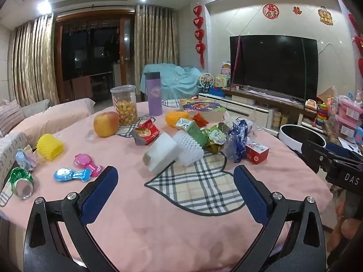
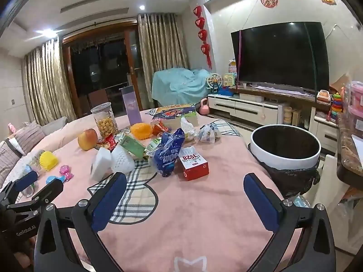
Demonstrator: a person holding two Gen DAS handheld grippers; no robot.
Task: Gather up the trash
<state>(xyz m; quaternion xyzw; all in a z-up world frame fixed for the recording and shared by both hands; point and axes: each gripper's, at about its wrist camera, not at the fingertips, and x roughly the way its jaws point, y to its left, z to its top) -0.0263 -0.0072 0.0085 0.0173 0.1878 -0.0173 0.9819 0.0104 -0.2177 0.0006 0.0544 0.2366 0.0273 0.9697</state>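
Trash lies in a heap mid-table: a white foam block [image 1: 162, 154] [image 2: 101, 163], a white foam net [image 1: 189, 150] [image 2: 121, 162], green wrappers [image 1: 204, 133], a blue bag [image 1: 237, 141] [image 2: 169, 153] and a red box [image 1: 257, 151] [image 2: 194, 166]. A white-rimmed bin with a black liner [image 2: 284, 151] [image 1: 301, 136] stands off the table's right edge. My left gripper [image 1: 175, 176] is open and empty, near the foam block. My right gripper [image 2: 185, 183] is open and empty, near the red box.
The pink tablecloth [image 2: 204, 215] has plaid patches. An apple [image 1: 106, 124], a snack jar [image 1: 124, 105], a purple flask [image 1: 154, 94], yellow foam nets [image 1: 50, 146], toys [image 1: 70, 174] and a crushed can [image 1: 21, 182] lie further left. A TV [image 2: 280, 56] stands behind.
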